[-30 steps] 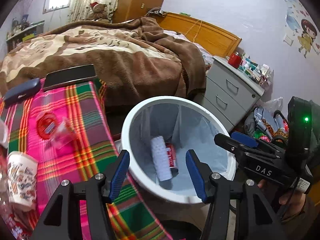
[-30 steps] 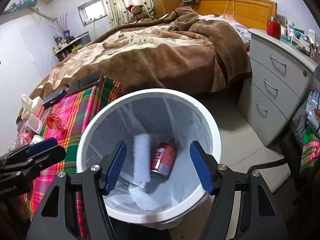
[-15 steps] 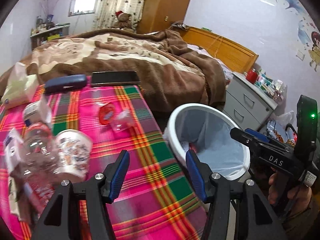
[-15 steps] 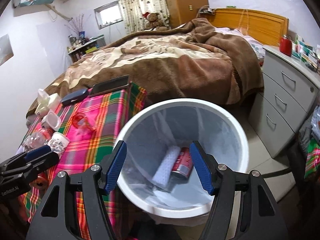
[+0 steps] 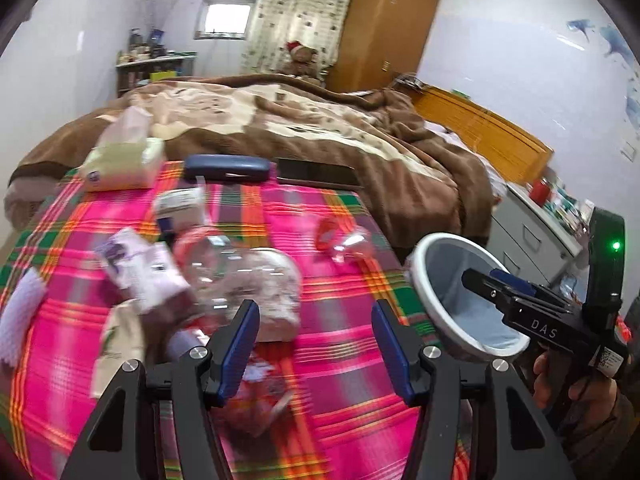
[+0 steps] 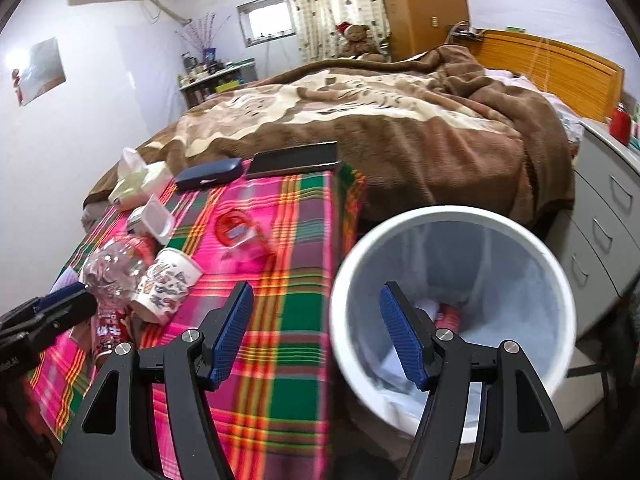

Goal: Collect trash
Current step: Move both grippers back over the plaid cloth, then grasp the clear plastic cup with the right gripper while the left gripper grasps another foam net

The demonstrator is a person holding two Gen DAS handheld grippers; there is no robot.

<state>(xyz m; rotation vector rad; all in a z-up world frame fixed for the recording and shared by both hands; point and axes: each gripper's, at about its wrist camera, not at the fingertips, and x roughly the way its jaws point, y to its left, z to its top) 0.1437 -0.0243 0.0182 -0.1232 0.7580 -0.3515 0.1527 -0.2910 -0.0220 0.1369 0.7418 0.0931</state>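
Observation:
My left gripper [image 5: 315, 344] is open and empty above the plaid tablecloth [image 5: 352, 380]. Just ahead of its left finger lie a crushed clear bottle [image 5: 212, 264], a printed paper cup [image 5: 276, 292] and a purple-white packet [image 5: 140, 272]. A clear wrapper with a red lid [image 5: 340, 236] lies farther back. My right gripper [image 6: 318, 328] is open and empty, over the gap between the table edge and the white bin [image 6: 452, 216]. A red can [image 6: 448, 316] and white paper lie in the bin. The cup [image 6: 168, 284] and bottle [image 6: 112, 272] lie left of my right gripper.
At the table's far end sit a tissue pack [image 5: 120, 164], a blue glasses case [image 5: 226, 168] and a black phone [image 5: 316, 172]. A bed with a brown blanket [image 6: 380, 128] lies beyond. Grey drawers [image 6: 608, 208] stand right of the bin. A hand holds the right gripper [image 5: 480, 278].
Both views swung left, away from the bin. My left gripper went from over the bin to over the trash on the table. My right gripper shifted toward the table edge. Both stayed open.

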